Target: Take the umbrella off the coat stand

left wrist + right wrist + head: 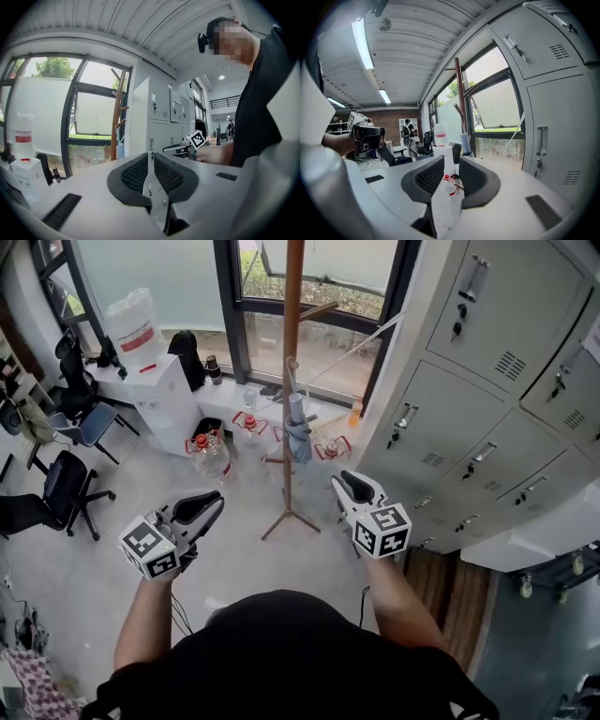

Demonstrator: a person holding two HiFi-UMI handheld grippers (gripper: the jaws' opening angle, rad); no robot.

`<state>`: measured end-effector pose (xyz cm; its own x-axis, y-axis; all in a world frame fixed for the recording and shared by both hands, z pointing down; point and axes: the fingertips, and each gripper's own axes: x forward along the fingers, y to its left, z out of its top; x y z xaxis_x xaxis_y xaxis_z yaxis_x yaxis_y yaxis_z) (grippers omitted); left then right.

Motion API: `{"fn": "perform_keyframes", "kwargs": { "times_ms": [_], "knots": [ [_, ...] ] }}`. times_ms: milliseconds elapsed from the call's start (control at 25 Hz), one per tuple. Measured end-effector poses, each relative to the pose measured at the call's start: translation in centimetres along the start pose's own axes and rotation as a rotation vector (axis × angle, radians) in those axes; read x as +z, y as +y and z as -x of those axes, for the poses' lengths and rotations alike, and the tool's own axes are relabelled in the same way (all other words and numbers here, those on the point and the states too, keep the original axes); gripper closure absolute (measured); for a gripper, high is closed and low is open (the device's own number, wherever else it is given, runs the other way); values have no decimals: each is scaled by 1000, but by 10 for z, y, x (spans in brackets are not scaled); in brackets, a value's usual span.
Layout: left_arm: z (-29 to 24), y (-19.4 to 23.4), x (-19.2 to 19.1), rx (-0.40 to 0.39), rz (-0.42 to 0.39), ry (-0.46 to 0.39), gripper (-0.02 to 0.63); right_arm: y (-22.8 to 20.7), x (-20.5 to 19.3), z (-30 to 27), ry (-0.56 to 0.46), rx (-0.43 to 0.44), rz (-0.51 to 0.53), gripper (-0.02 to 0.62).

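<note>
A wooden coat stand (292, 381) rises from the floor in front of the window. A folded blue-grey umbrella (298, 432) hangs low on its pole. Both grippers are held short of the stand, with a gap to it. My left gripper (211, 505) is to its left with the jaws shut and empty. My right gripper (352, 486) is to its right, jaws a little apart and holding nothing. In the left gripper view the stand (116, 117) is ahead at the left. The right gripper view shows the stand (461, 103) and umbrella (465, 143) ahead beyond the open gripper (451, 161).
Grey lockers (487, 381) line the right side close to the stand. Water bottles (214, 451) with red caps stand on the floor by the window. A white cabinet (164, 399) with a large jug is at the left, and office chairs (56, 493) farther left.
</note>
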<state>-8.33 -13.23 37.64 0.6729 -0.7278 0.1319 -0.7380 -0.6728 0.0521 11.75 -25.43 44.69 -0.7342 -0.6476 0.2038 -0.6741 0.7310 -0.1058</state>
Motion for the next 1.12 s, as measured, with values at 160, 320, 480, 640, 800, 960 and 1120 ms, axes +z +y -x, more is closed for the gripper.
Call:
{"fn": "perform_keyframes", "kwargs": {
  "times_ms": [160,320,480,640,800,960,1120],
  "knots": [
    [-8,4,-4,29,4,1,546,-9,-2,-10,-3,18,-5,450],
    [-11,3,-11,23,9,-1,546,-15,-10,-24,21,16,-1,417],
    [-12,14,-12,25,2,-11,546,-22,-19,-42,47,6,-18,393],
    [-17,29,-11,20,-3,-37,546,-28,-29,-60,79,-4,-18,377],
    [-24,50,-14,8,-6,-44,546,-38,-37,-81,114,-26,-6,332],
    [-28,79,-20,18,18,-34,546,-44,-44,-109,153,-28,-1,308],
    [-36,110,-26,23,39,-15,546,-51,-54,-138,192,-25,-4,295]
  ]
}}
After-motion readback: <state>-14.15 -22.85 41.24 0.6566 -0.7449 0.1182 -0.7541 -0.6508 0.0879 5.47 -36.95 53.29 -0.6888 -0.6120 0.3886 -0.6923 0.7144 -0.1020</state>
